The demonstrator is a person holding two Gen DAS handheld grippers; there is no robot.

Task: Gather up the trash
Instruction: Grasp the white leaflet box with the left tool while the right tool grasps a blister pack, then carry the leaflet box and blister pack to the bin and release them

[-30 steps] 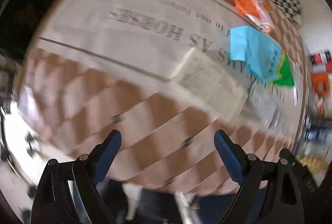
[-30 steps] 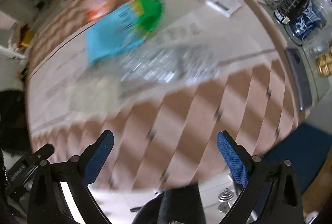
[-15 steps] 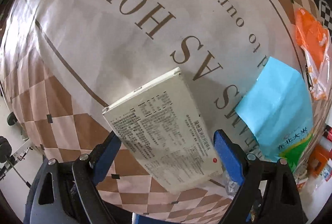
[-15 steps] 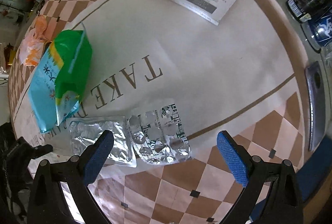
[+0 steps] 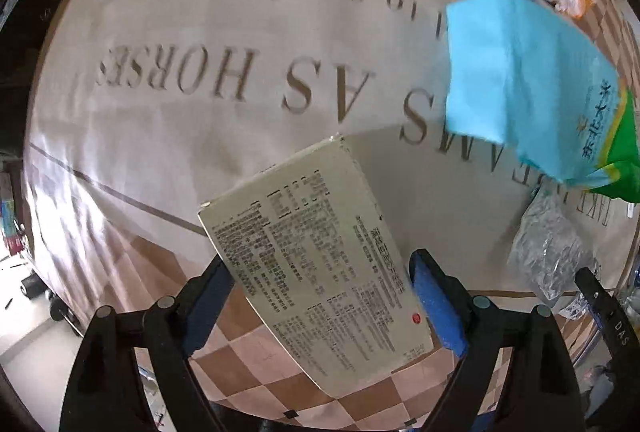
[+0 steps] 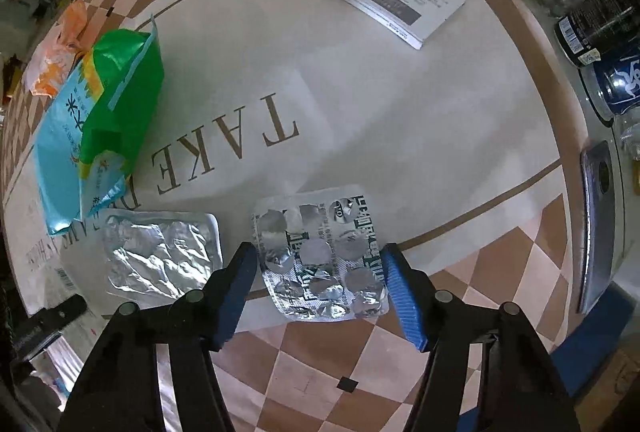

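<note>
Grab step w/ both hands: right gripper point(image 6: 316, 284) jaws closing round the silver foil printed blister pack point(image 6: 320, 256), pads at its edges, not clearly pressing yet; it lies beside a crumpled foil blister point(image 6: 160, 256). Left gripper point(image 5: 320, 296) wide apart, straddling the flat cream printed carton point(image 5: 316, 264), just left of the blue-green plastic bag point(image 5: 532, 84). Next: squeeze, lift both
</note>
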